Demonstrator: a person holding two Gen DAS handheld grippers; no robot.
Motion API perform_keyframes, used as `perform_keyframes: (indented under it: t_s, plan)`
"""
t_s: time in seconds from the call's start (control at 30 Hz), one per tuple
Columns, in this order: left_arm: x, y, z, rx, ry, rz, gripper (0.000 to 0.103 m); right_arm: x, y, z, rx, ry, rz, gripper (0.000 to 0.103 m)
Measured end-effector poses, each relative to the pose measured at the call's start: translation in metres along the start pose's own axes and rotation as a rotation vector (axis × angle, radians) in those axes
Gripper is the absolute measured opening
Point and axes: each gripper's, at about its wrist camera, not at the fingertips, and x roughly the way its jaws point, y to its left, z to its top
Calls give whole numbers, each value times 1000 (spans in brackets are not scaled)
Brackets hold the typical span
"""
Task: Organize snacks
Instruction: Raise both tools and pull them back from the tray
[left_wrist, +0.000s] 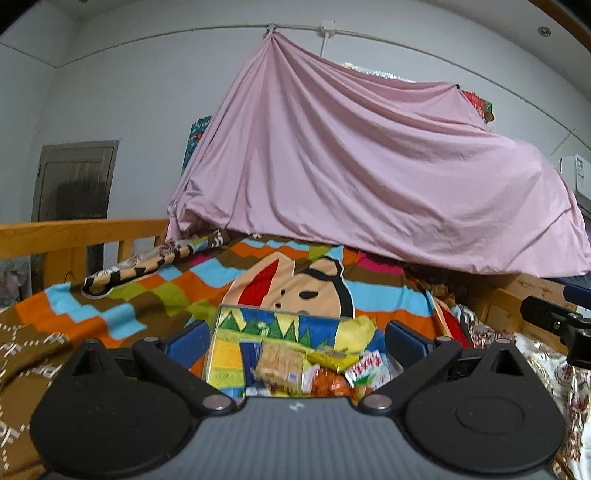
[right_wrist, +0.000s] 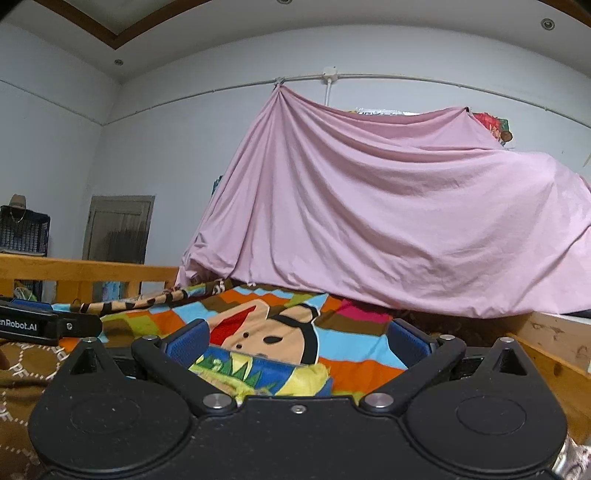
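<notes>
A clear box (left_wrist: 225, 354) lined with bright patterned paper sits on the bed just ahead of my left gripper (left_wrist: 295, 341). It holds several snack packets: a cracker pack (left_wrist: 280, 363), a yellow packet (left_wrist: 332, 357), a red-and-white packet (left_wrist: 367, 371). The left gripper is open, its blue pads either side of the box, holding nothing. My right gripper (right_wrist: 297, 341) is open and empty too. The box's far rim (right_wrist: 258, 363) shows low between its pads. The right gripper's body also shows in the left wrist view (left_wrist: 554, 321).
A colourful cartoon blanket (left_wrist: 184, 288) covers the bed. A pink sheet (left_wrist: 369, 166) is draped over something behind it. A wooden bed rail (left_wrist: 74, 232) runs on the left and a wooden edge (right_wrist: 554, 350) on the right. The left gripper's body (right_wrist: 37, 325) shows at the left.
</notes>
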Motion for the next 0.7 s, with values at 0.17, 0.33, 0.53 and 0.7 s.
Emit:
perform_keyframes:
  t_s: [0.17,0.33,0.53,0.7]
  plan:
    - [-17,2,-16,-7,43,16,103,-23,2,-12,6,48,-9,102]
    - [-29,6,-30,-2,111,46,103,-41,-1,-27,37,110,-29,102]
    - [-35,11,-44,-11,178,74,103,-54,-2,-37,72,173,-29,102]
    - [-39,10,-54,11,225,75,103,-64,5,-51,103,236,0,102]
